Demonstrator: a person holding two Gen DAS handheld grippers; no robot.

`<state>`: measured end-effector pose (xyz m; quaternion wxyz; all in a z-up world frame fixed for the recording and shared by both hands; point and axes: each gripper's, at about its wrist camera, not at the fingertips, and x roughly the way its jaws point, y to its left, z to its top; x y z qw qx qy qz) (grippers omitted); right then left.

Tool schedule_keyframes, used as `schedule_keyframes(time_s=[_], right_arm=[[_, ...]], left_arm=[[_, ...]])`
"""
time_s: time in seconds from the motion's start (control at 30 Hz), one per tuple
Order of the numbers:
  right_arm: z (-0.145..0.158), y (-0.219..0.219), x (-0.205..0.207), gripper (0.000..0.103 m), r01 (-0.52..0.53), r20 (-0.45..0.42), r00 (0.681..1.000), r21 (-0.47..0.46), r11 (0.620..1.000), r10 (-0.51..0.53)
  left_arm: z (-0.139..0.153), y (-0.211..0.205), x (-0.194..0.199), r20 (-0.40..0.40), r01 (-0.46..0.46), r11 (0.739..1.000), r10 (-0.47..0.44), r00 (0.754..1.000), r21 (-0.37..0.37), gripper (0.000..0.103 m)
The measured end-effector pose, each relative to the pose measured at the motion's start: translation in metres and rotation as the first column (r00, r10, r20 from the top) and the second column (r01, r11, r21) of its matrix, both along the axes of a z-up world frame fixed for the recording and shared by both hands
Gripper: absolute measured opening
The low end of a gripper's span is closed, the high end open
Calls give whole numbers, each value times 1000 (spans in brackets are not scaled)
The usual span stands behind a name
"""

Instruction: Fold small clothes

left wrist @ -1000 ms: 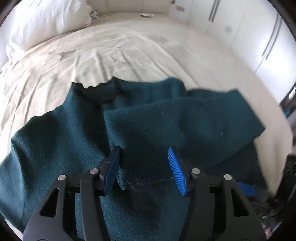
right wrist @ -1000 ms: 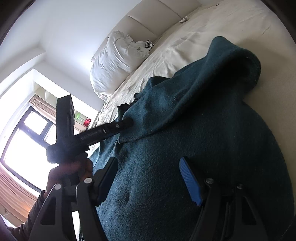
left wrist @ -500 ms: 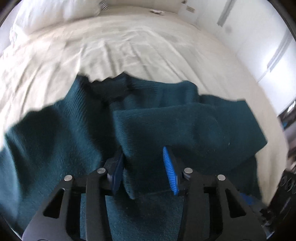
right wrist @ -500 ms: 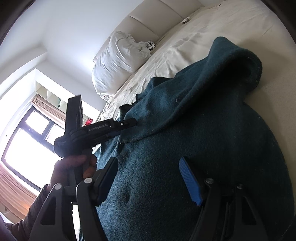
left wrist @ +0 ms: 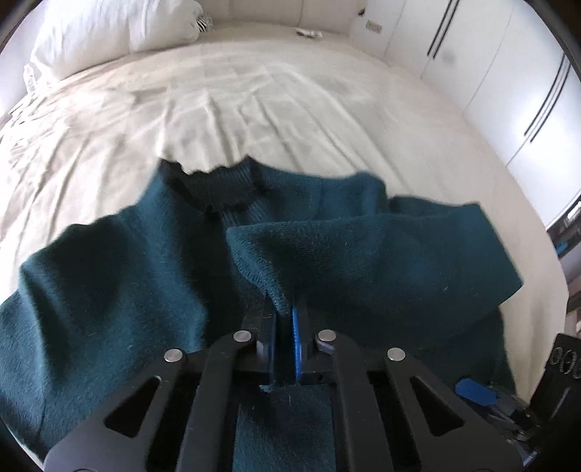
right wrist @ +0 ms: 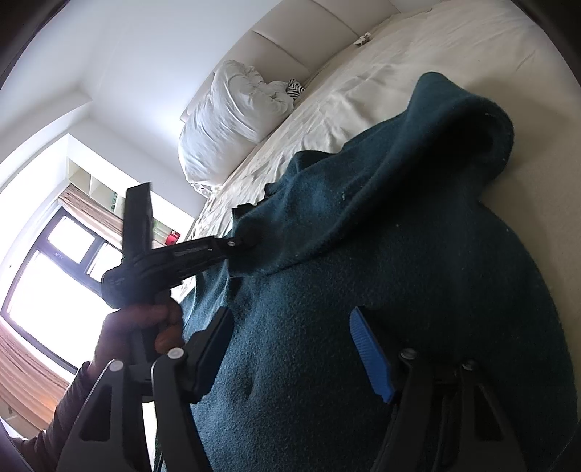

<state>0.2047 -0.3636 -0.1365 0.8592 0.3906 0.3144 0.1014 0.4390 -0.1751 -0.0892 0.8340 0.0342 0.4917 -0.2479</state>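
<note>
— What's the garment like?

— A dark teal knitted sweater (left wrist: pixel 120 283), thick and fuzzy, with pale lint specks on the nap. It lies spread on the cream sheet of a bed (left wrist: pixel 276 105), its ribbed neckline (left wrist: pixel 218 188) pointing toward the white pillow (left wrist: pixel 109 32) at the head. One sleeve (left wrist: pixel 381 261) is folded across the chest, cuff end toward the middle.

— And the left gripper?

— The left gripper (left wrist: pixel 284 316) has just been closing, and its jaws are now pinched almost together on the cuff edge of that folded sleeve; a ridge of knit stands up between the black pad and the blue one. In the right wrist view the same left gripper (right wrist: pixel 241 242) bites the sleeve's end, held by a hand (right wrist: pixel 141 330) in a dark sleeve.

— The right one?

— The right gripper (right wrist: pixel 290 348) sits low over the sweater's body (right wrist: pixel 399 290), jaws spread wide with fabric beneath them but nothing pressed between the pads. From there the sleeve's fold bulges up as a rounded hump (right wrist: pixel 461 119).

— Anything else around?

— White wardrobe doors (left wrist: pixel 508 72) beside the bed, and a bright window (right wrist: pixel 47 283) with a curtain.
</note>
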Motion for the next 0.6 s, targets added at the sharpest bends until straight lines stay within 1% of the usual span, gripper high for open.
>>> schedule_keyframes(time_s=[0.1,0.17,0.27,0.3,0.33,0.4,0.5,0.53,0.6], right_arm=[[-1,-4,-1,66,10,-7,1000,16,1000,-10],[-1,-6,-2,65,17,-14,1000,30,999,-17],[3,-12,-4,65,43,-21,999,49,998,-42],[4,-15,-6,67,57,-21,998,57,997,-56],[6,-19,-8,71,72,-18,997,68,995,-71],[8,-28,-12,75,108,-17,994,88,990,-107],[12,-38,-14,81,141,-13,990,112,984,-141],[14,-42,-14,84,147,-5,989,135,980,-148],[18,-46,-14,85,155,11,987,173,973,-159]], left_arm=[[17,18,-5,32,-28,999,29,999,-28,5],[20,34,-5,16,-43,998,43,999,-42,5],[16,63,-5,-13,-83,995,82,997,-49,5],[12,76,-6,-34,-105,993,103,994,-58,5],[9,85,-6,-45,-118,991,116,992,-63,5],[-1,105,-7,-74,-152,986,146,986,-74,5],[-11,126,-6,-106,-192,977,182,978,-96,5],[-11,130,-6,-108,-198,975,187,976,-101,5],[-9,133,-7,-93,-201,975,193,977,-94,5]])
